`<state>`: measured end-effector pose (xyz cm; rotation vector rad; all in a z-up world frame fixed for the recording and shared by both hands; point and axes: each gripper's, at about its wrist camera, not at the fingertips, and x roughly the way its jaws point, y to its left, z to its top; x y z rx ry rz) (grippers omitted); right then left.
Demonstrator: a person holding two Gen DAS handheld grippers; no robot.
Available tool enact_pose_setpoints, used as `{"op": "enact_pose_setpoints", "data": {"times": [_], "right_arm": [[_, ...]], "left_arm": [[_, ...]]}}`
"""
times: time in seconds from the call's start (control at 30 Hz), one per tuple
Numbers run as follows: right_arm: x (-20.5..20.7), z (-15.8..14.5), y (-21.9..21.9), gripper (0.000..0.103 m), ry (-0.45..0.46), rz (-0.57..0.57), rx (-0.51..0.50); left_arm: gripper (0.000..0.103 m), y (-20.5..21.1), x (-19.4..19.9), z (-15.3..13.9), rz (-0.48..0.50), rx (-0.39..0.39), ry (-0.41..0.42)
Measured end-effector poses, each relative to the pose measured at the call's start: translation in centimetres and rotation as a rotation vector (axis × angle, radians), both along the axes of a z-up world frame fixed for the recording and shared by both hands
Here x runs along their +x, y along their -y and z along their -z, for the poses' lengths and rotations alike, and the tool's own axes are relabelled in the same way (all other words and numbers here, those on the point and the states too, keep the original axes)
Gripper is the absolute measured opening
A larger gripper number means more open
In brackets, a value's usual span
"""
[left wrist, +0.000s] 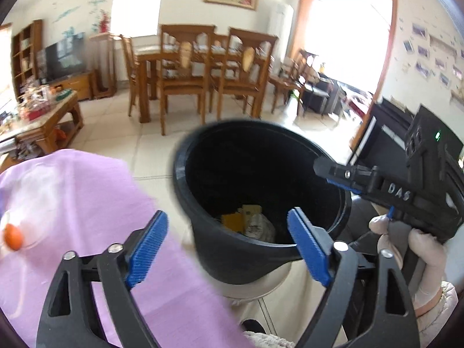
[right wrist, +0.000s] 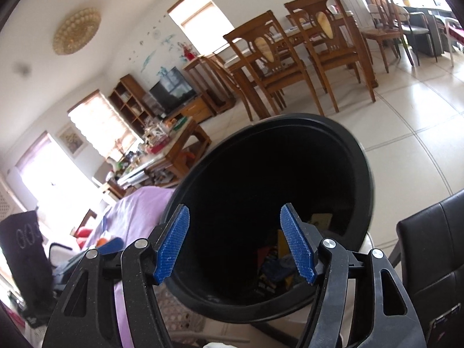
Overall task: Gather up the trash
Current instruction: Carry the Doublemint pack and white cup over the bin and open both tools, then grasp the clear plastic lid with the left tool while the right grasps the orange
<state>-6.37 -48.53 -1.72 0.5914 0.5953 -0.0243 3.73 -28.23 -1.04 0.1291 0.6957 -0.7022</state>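
A black round trash bin (left wrist: pixel 203 179) stands beside a table with a purple cloth (left wrist: pixel 95 203); it holds yellow and crumpled wrappers (left wrist: pixel 246 220). My left gripper (left wrist: pixel 229 243) is open and empty, just in front of the bin's near rim. My right gripper shows in the left wrist view (left wrist: pixel 342 174) at the bin's right rim, held by a gloved hand. In the right wrist view the right gripper (right wrist: pixel 235 243) is open and empty over the mouth of the bin (right wrist: pixel 362 159), with mixed trash (right wrist: pixel 275 269) at the bottom.
An orange fruit on a clear plate (left wrist: pixel 13 236) lies at the cloth's left edge. A black chair (right wrist: pixel 435 246) stands right of the bin. A wooden dining table with chairs (left wrist: pixel 197 66) and a cluttered coffee table (left wrist: pixel 43 113) stand beyond on tiled floor.
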Motion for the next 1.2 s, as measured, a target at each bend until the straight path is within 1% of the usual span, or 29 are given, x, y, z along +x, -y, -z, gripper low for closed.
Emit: {"op": "enact_pose_setpoints", "data": {"times": [0.13,0.2,0.27,0.37,0.47,0.57,0.6,0.67,0.73,0.8,0.9,0.93,0.97,1.03,1.07,1.13,1.17,1.2], "right_arm": [[1.4,-0.5,-3.9,0.066,-0.008,-0.061,-0.028],[2.2,-0.7,-5.9,0.066,-0.013,-0.094,-0.038],[3.3,-0.9,-8.4,0.066,-0.016,-0.133,-0.051],[5.0,-1.3,-12.6,0.066,-0.017,-0.195,-0.071],[7.0,-1.8,-17.3,0.066,-0.018,-0.265,-0.092],[9.2,-2.2,-21.7,0.066,-0.038,-0.345,-0.126],[10.0,-2.3,-23.2,0.066,-0.049,-0.375,-0.143],[11.8,-2.4,-26.8,0.066,-0.076,-0.442,-0.191],[13.6,-2.1,-30.3,0.066,-0.114,-0.496,-0.25],[15.1,-1.6,-33.3,0.066,-0.155,-0.53,-0.301],[17.7,-0.7,-37.3,0.066,-0.204,-0.58,-0.373],[18.4,-0.3,-38.1,0.066,-0.213,-0.588,-0.393],[19.0,0.0,-39.0,0.065,-0.224,-0.596,-0.41],[20.0,0.6,-40.3,0.059,-0.247,-0.603,-0.436],[20.6,0.9,-40.8,0.058,-0.259,-0.597,-0.448],[21.6,1.5,-40.7,0.057,-0.265,-0.596,-0.44],[21.8,1.7,-40.6,0.056,-0.264,-0.597,-0.44],[22.1,1.8,-40.9,0.052,-0.263,-0.597,-0.445]], "left_arm": [[0.087,-5.4,0.3,-1.2,-0.097,-0.04,0.023],[0.087,-9.1,0.9,-1.6,-0.171,-0.04,0.035],[0.087,-12.0,1.4,-1.7,-0.232,-0.039,0.036],[0.087,-17.0,2.8,-1.3,-0.334,-0.034,0.016],[0.087,-22.2,4.2,-0.3,-0.446,-0.007,-0.015],[0.087,-25.3,5.9,0.4,-0.52,0.048,-0.035],[0.087,-26.9,6.9,0.5,-0.539,0.052,-0.048],[0.087,-28.3,8.3,0.9,-0.556,0.072,-0.076],[0.087,-29.2,9.9,1.6,-0.566,0.118,-0.105],[0.087,-29.8,11.2,2.3,-0.555,0.139,-0.137],[0.086,-30.5,12.0,3.2,-0.543,0.152,-0.163],[0.086,-30.5,11.9,3.4,-0.542,0.145,-0.169],[0.082,-30.6,12.1,3.6,-0.539,0.137,-0.175],[0.079,-30.7,12.2,3.9,-0.532,0.142,-0.168],[0.074,-30.8,12.3,3.9,-0.527,0.139,-0.166],[0.072,-31.0,12.4,4.0,-0.519,0.132,-0.165],[0.067,-31.1,12.4,3.9,-0.518,0.13,-0.164],[0.064,-31.1,12.5,3.9,-0.519,0.139,-0.159]]}}
